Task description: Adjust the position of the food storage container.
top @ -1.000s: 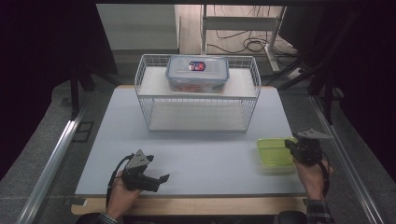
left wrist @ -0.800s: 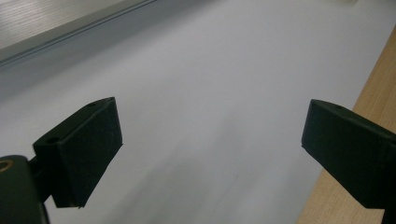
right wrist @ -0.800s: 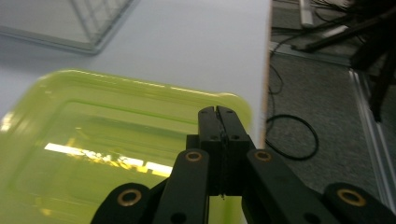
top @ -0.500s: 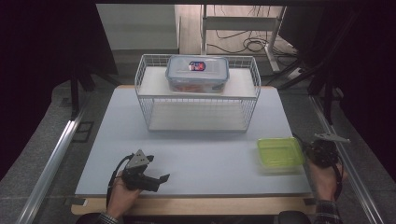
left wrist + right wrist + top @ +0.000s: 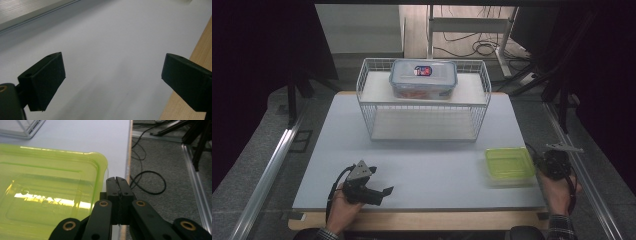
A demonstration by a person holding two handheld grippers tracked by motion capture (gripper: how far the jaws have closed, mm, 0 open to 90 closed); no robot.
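High view puts your right gripper (image 5: 546, 162) at the table's right edge, just beside the green lid (image 5: 509, 164), which lies flat on the white mat (image 5: 427, 160) near that edge. Your right gripper view shows its jaws pressed together with nothing between them, tips level with the lid's near corner (image 5: 100, 162) and apart from it. Your left gripper (image 5: 379, 192) rests low near the front edge with its jaws spread wide over bare mat, holding nothing.

The risk lies in the approach. Closed jaws cannot take the rim, so if you push forward now you will likely shove the lid across the mat instead of gripping it. The lid looks thin and lies flat, leaving little rim to get under; a shallow pinch could slip off. It also sits close to the table's edge, so a sideways knock could send it over. The wire basket (image 5: 424, 107) holding the clear lidded container (image 5: 424, 79) stands well apart, at the far side.
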